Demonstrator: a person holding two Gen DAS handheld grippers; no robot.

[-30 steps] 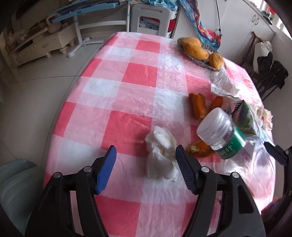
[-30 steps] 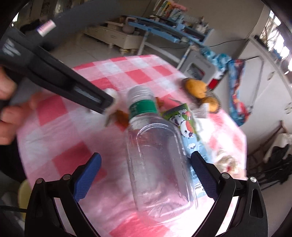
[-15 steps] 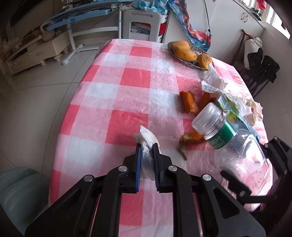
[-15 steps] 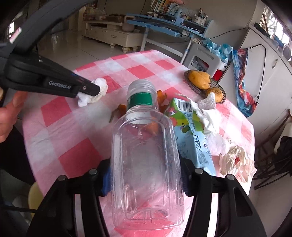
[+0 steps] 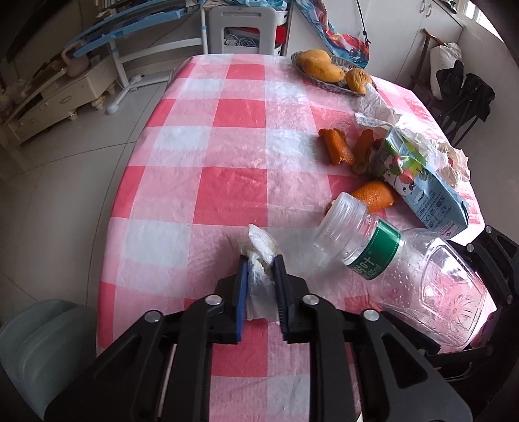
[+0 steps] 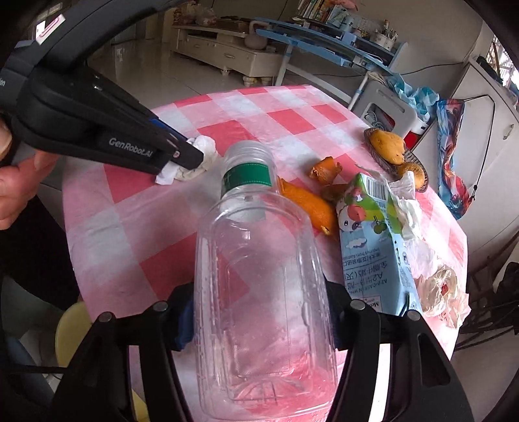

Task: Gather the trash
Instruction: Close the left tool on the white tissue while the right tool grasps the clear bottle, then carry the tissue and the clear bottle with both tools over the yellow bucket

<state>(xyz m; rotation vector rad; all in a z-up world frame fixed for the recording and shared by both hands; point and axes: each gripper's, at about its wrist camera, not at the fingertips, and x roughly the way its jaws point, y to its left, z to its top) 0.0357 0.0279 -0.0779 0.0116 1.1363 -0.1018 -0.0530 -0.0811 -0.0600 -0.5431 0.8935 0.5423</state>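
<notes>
My left gripper [image 5: 261, 264] is shut on a crumpled white tissue [image 5: 259, 256] and holds it just above the red-and-white checked table [image 5: 207, 152]. The tissue also shows in the right wrist view [image 6: 194, 162], pinched by the left gripper [image 6: 191, 157]. My right gripper [image 6: 259, 319] is shut on an empty clear plastic bottle [image 6: 262, 292] with a green label, lifted off the table. The bottle shows at the right in the left wrist view [image 5: 405, 276]. Orange peels [image 5: 337, 149], a light blue milk carton [image 5: 421, 191] and more crumpled wrappers [image 6: 441, 292] lie on the table.
A basket of mangoes [image 5: 327, 69] stands at the far edge. A white stool [image 5: 246, 29] and a blue rack [image 5: 136, 29] stand beyond the table. A pale green bin [image 5: 35, 344] sits on the floor at the near left. A dark chair [image 5: 464, 94] stands at the right.
My left gripper closed on the tissue and lifted it slightly. My right gripper closed on the bottle and raised it off the table.
</notes>
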